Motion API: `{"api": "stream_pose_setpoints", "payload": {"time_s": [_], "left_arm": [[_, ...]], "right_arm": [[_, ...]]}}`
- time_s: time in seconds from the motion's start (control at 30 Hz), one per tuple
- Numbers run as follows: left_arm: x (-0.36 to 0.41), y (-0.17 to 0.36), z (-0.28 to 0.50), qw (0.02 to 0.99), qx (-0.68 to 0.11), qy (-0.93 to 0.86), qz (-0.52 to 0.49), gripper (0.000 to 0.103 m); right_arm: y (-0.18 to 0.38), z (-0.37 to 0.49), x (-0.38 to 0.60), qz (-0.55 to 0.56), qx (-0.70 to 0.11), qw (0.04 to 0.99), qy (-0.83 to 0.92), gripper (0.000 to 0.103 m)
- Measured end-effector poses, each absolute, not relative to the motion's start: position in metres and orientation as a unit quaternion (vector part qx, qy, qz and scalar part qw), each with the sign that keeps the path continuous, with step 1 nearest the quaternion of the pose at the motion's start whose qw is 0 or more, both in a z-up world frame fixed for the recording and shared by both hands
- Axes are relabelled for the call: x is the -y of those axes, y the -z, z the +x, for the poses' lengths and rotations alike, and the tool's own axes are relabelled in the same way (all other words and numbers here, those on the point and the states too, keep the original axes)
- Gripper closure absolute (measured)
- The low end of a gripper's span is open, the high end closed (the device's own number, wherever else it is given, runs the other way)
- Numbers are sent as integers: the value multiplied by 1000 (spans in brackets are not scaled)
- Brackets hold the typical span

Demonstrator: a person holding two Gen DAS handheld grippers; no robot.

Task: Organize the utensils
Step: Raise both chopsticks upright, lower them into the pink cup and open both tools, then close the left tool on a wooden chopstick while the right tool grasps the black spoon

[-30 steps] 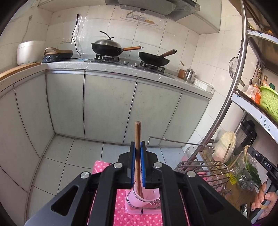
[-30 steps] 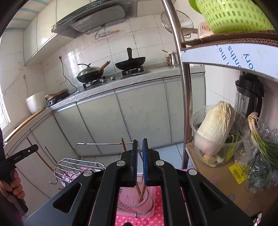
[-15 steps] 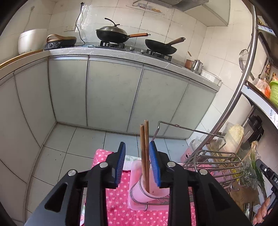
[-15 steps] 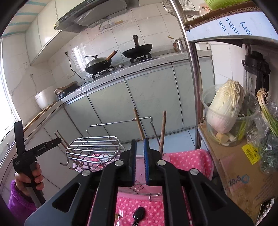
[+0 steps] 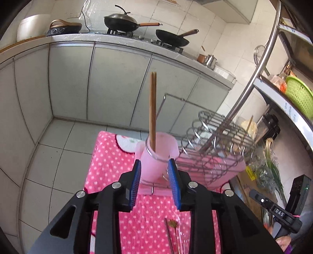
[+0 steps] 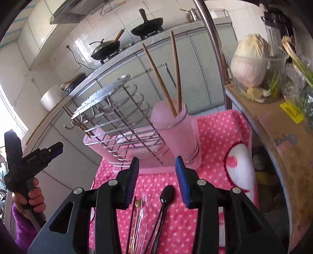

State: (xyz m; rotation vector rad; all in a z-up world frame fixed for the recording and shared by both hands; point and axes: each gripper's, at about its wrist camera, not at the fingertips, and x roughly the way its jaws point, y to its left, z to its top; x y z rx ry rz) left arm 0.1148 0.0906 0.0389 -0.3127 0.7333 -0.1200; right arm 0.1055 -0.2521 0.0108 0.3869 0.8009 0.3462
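Both grippers lowered, jaws opened, two chopsticks (image 6: 174, 78) in cup (image 6: 176, 134)

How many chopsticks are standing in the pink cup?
2. Both chopsticks stand in the pink cup, tips spread apart in the right wrist view. None seem hidden.

A white-tiled wall (image 5: 172, 13) rises behind a grey-cupboarded kitchen counter (image 5: 121, 78). Below the counter lies pale tiled floor (image 5: 58, 152). Daylight enters a window (image 6: 11, 111) left of it.
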Motion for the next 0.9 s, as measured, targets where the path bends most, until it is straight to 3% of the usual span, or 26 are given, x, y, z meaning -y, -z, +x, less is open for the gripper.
{"api": "stream_pose_setpoints", "payload": {"time_s": [0.17,0.53,0.9], "left_arm": [[-66,10,104,889,-425,82,-148,76],[-13,104,114,791,-582,114,-153,86],[16,140,139,766,-625,85,-129,86]], "right_arm": [[27,93,246,192,-431,867,-159,64],[64,81,252,207,-474,840,-163,64],[71,84,251,214,-482,832,-174,64]]}}
